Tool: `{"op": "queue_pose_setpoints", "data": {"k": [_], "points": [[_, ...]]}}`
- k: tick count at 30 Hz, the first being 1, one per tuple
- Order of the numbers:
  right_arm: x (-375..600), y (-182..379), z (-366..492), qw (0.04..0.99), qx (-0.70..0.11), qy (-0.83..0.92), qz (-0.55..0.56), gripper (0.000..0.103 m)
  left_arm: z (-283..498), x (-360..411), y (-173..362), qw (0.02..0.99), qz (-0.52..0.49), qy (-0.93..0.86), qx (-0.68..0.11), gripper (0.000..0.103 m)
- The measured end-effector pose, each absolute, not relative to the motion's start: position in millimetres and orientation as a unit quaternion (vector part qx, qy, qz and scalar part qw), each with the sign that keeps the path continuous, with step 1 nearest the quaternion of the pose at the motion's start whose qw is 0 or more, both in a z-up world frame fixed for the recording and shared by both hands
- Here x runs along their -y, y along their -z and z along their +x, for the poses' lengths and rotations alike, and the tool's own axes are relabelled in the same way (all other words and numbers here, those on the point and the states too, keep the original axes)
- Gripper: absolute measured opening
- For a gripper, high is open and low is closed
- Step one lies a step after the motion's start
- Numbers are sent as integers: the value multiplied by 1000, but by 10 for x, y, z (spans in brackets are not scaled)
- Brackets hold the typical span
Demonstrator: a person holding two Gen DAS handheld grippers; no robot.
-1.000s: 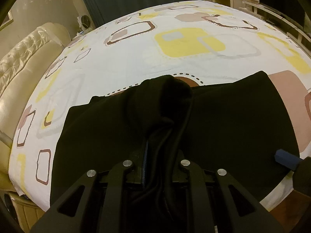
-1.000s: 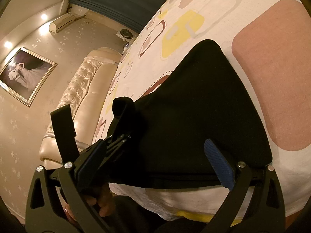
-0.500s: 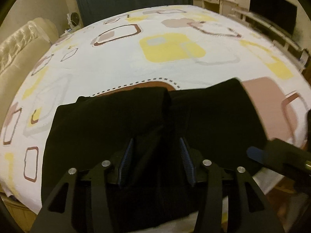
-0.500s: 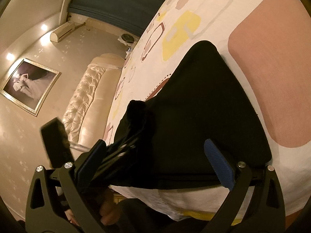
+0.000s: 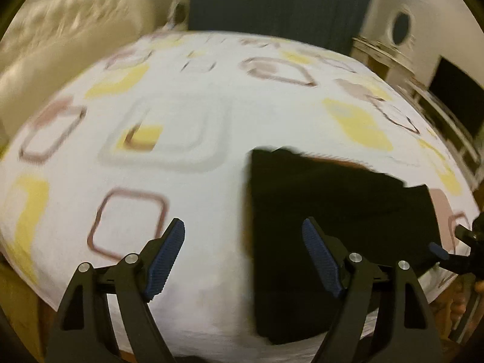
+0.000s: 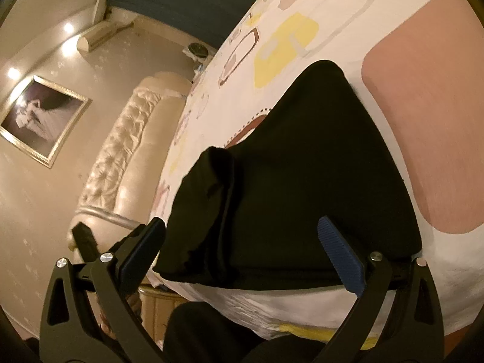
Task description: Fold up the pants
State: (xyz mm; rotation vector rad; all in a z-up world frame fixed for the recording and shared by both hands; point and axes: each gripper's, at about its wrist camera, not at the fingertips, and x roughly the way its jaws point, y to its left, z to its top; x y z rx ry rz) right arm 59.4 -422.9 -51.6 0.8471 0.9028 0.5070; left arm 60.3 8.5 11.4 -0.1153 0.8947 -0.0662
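Each hand-held gripper (image 5: 243, 255) has black triangular arms, silver screws, ribbed blue pads (image 6: 340, 255).

Our left gripper (image 5: 243, 257) points steeply downward, its jaws having just been opening; they now stand wide apart with nothing between the blue pads (image 5: 165, 257). Our right gripper (image 6: 242, 260) tilts gently downward, jaws spread wide, gripping nothing. From the left wrist view, it shows at three o'clock.

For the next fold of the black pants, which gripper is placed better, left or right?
Probably right: the right gripper hangs open directly over the pants, while the left gripper, jaws just opened and empty, sits mostly over bare sheet.
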Motion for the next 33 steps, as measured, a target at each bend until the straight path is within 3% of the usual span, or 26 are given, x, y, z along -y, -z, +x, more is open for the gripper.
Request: {"op": "queue_pose_setpoints", "data": {"k": [8,9,10,11,12,21,23,26,29,33], "points": [[4019,213,729,796,-401,-236,387,99,688,-271,136,884,-90,27,-459,79],[3946,236,783,791,-408,-242,387,98,686,-225,140,883,-86,32,-460,79],[3866,265,841,785,-419,-248,384,90,681,-233,148,882,-83,36,-462,79],[3788,299,893,780,-432,-251,377,77,676,-210,161,881,-78,39,-465,79],[3682,345,979,775,-450,-253,364,71,669,-207,173,881,-75,38,-466,79],[3186,532,1232,752,-502,-267,333,67,663,-262,203,881,-75,33,-467,79],[3109,566,1227,748,-511,-273,324,46,669,-276,213,880,-77,29,-469,79],[3011,626,1202,742,-527,-276,309,24,675,-294,219,879,-77,26,-470,79],[2987,578,1168,750,-520,-272,304,16,672,-307,216,881,-75,20,-468,79],[2995,302,1117,773,-489,-278,293,13,665,-304,198,885,-63,16,-462,79]]}}
